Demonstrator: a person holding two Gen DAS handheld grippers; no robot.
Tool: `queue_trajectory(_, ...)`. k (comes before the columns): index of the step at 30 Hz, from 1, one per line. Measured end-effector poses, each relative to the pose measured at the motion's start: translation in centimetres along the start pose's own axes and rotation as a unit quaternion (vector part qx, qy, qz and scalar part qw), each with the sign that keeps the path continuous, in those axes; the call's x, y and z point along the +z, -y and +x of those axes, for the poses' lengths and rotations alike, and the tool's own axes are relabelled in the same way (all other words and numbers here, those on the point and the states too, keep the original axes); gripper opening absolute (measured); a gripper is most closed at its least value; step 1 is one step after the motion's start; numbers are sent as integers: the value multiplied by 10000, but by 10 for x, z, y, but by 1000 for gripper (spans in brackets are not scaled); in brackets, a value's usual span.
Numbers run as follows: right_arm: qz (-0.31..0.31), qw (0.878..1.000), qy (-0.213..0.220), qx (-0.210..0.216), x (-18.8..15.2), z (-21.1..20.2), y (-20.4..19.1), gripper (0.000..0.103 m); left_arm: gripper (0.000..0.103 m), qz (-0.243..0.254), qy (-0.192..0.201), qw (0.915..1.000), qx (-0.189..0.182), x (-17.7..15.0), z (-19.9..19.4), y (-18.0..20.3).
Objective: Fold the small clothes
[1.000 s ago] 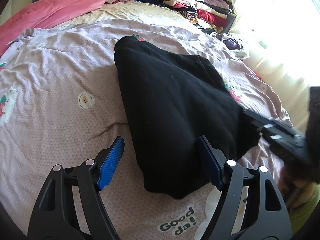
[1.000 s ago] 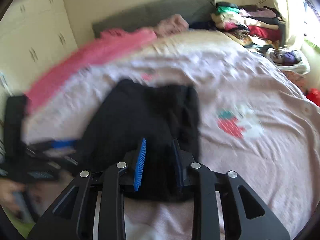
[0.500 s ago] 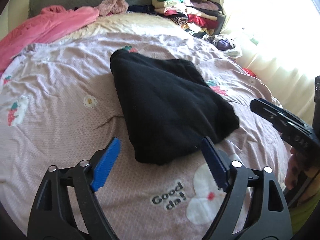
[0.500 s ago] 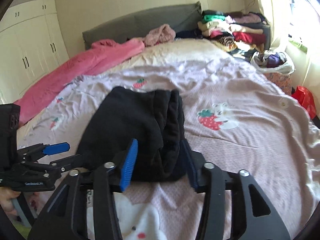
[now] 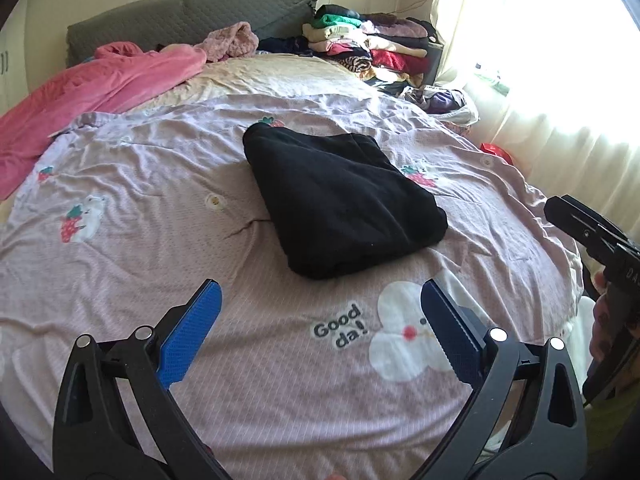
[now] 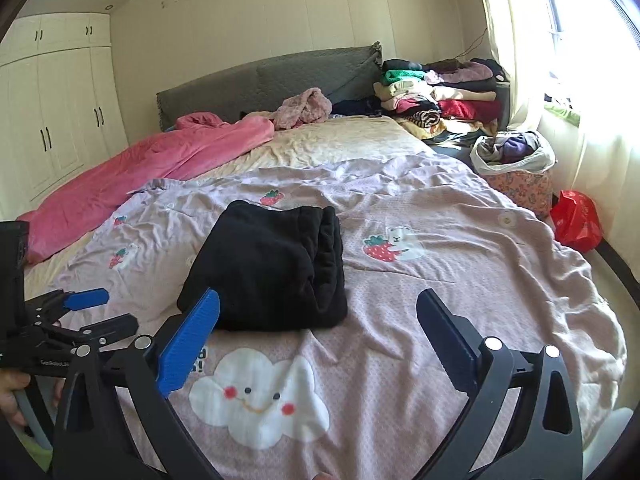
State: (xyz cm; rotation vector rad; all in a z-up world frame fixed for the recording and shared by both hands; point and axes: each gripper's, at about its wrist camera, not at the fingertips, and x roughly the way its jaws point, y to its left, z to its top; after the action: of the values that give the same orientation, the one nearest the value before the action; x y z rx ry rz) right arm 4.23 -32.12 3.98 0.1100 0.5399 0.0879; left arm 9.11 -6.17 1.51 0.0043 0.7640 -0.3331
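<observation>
Both grippers stand with their jaws spread wide and nothing between them. The left gripper [image 5: 320, 312] has just been opening, and only the pale purple bedspread [image 5: 120, 208] shows between its blue pads [image 5: 188, 340]. The right gripper [image 6: 318, 320] has also just been opening; its left blue pad overlaps the near corner of the folded black garment [image 6: 272, 268] in the picture, but whether it touches the cloth cannot be told.

The folded black garment lies in the middle of the bedspread, just ahead of both grippers, held by neither. Its stacked edges face right in the right wrist view.

Behind it lie a pink blanket [image 6: 152, 168] along the left side and a pile of folded clothes [image 6: 436, 92] at the far right corner, near a grey headboard [image 6: 260, 84]. A bag of clothes [image 6: 512, 152] sits on the floor beside the bed.

In the left wrist view the right gripper is cut off at the right edge, so its pads are hidden there. The window side is washed out by bright light. A hand [image 6: 12, 396] is only partly visible at the lower left edge of the right wrist view.
</observation>
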Motion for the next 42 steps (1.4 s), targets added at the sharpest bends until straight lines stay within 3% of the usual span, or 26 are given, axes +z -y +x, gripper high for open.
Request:
queue_trajectory(8, -141, 9999, 18, -94, -14, -24, -12, 98, 94, -167, 72, 9998, 29, -15, -19, -10)
queue_trajectory(20, 50, 9956, -906, -243, -59, 12, -31, 98, 94, -466, -208, 9984, 253, -49, -13, -30)
queue_trajectory(42, -92, 9955, -901, -263, -56, 12, -36, 98, 94, -494, -188, 9982, 280, -48, -18, -25)
